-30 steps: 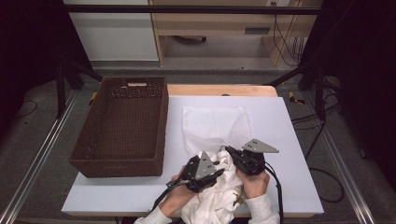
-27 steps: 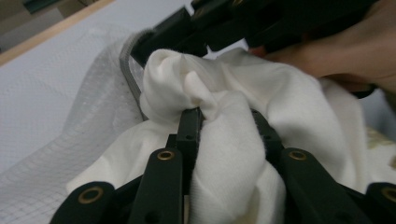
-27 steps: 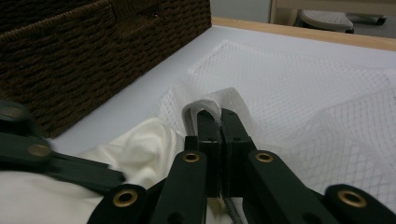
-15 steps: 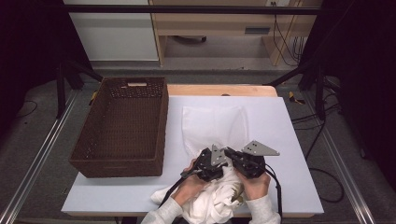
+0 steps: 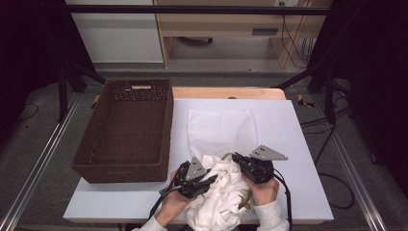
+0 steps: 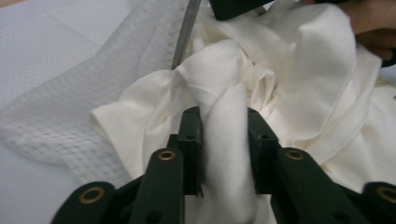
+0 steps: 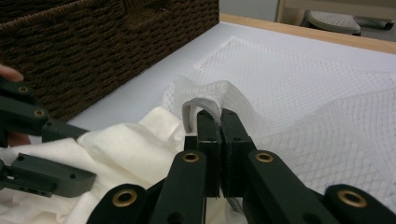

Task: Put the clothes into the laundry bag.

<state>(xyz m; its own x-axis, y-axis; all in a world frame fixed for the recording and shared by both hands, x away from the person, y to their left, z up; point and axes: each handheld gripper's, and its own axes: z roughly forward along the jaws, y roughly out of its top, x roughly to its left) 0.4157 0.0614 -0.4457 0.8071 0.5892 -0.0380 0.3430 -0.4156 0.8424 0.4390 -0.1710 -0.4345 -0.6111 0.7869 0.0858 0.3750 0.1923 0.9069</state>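
The right gripper (image 7: 219, 116), jaws pressed together on the rim of the white mesh laundry bag (image 5: 221, 130) beside the brown wicker basket (image 5: 126, 130), holds its mouth up. The left gripper (image 6: 223, 116), jaws just closing, pinches a fold of the crumpled cream cotton garment (image 5: 222, 192) (probably to feed it in) at that mouth on the white worktop (image 5: 293, 144).

Grey floor (image 5: 43, 144), wooden cabinet (image 5: 226, 29) behind (dark sides), white wall panel (image 5: 115, 38).

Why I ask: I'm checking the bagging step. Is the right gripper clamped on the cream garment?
No, the right gripper is shut on the mesh laundry bag's edge, beside the cream garment.
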